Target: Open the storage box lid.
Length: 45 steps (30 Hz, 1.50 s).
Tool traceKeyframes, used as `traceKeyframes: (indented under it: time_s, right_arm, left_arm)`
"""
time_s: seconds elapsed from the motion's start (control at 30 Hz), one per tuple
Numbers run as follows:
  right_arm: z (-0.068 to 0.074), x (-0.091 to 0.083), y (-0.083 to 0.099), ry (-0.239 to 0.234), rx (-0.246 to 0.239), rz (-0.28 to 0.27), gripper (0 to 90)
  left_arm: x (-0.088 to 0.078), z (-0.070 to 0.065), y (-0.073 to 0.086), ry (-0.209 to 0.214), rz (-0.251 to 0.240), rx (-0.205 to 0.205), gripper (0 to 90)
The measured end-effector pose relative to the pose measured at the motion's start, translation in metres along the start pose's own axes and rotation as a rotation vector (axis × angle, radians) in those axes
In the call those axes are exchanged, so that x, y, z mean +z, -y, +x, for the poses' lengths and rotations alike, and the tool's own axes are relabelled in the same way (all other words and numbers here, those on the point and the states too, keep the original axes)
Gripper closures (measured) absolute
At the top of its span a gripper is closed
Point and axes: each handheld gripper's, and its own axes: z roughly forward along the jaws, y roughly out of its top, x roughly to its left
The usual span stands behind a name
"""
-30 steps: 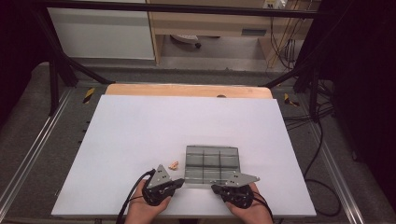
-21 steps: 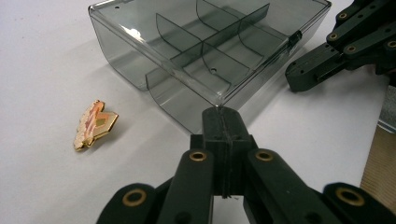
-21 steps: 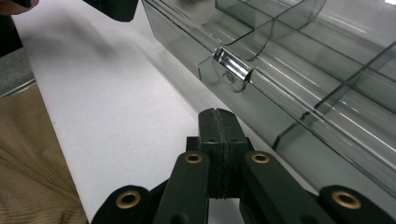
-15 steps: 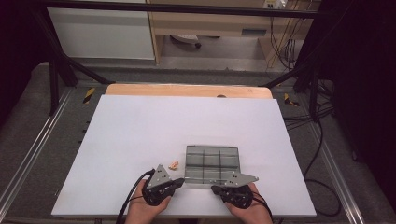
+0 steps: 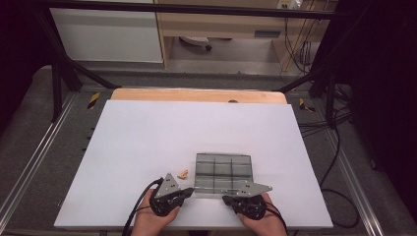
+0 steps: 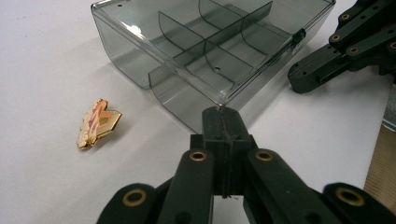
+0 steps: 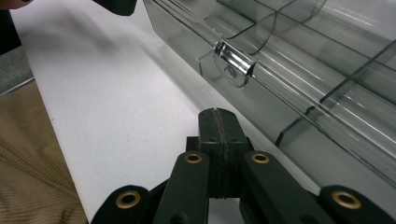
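Grippers first: we hold the left hand-held gripper (image 5: 184, 192) and the right hand-held gripper (image 5: 227, 199) at the near edge of the white tabletop (image 5: 147, 137). Both have their jaws pressed fully together with nothing between them, as each gripper view confirms.

We see the clear smoky compartment box (image 5: 223, 171) lying flat on the tabletop, just beyond the two grippers, at about 1 o'clock from the left one and 12 o'clock from the right one. Its dividers split it into a grid of compartments.

In the left gripper view, the closed tips (image 6: 222, 116) sit right at the near corner of the box (image 6: 205, 51); we cannot tell whether they touch it. In the right gripper view, the closed tips (image 7: 217, 116) point along the long side wall of the box (image 7: 299, 70), near its small clear latch (image 7: 235, 63).

A small gold-coloured badge (image 5: 183, 173) lies on the tabletop just beside the box, at 9 o'clock from it and 12 o'clock from the left gripper.
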Motion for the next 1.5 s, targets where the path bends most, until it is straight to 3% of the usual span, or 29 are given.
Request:
traceKeyframes:
  time_s: [0.77, 0.9, 1.13, 1.23, 1.37, 1.43, 1.5]
  right_arm:
    - [-0.001, 0.0, 0.0, 0.004, 0.009, -0.004, 90.0]
    - [-0.001, -0.006, -0.005, 0.007, 0.02, -0.081, 90.0]
    - [-0.001, -0.008, -0.005, 0.022, 0.021, -0.094, 90.0]
    - [-0.002, -0.007, -0.004, 0.019, 0.022, -0.083, 90.0]
    - [-0.002, -0.002, 0.0, 0.03, 0.017, -0.019, 90.0]
    - [-0.002, -0.007, -0.005, 0.015, 0.022, -0.095, 90.0]
    - [0.001, -0.011, -0.009, 0.027, -0.002, -0.148, 90.0]
  left_arm:
    - [0.0, 0.0, 0.0, 0.004, -0.009, -0.006, 90.0]
    - [0.0, 0.0, 0.0, 0.004, -0.011, -0.008, 90.0]
    - [0.001, 0.0, -0.001, 0.003, -0.014, -0.007, 90.0]
    - [0.001, 0.0, -0.001, 0.002, -0.011, -0.006, 90.0]
    - [0.001, 0.0, -0.001, 0.003, -0.01, -0.006, 90.0]
    - [0.001, 0.001, -0.001, 0.002, -0.02, -0.011, 90.0]
    - [0.002, 0.001, -0.002, 0.006, -0.01, -0.007, 90.0]
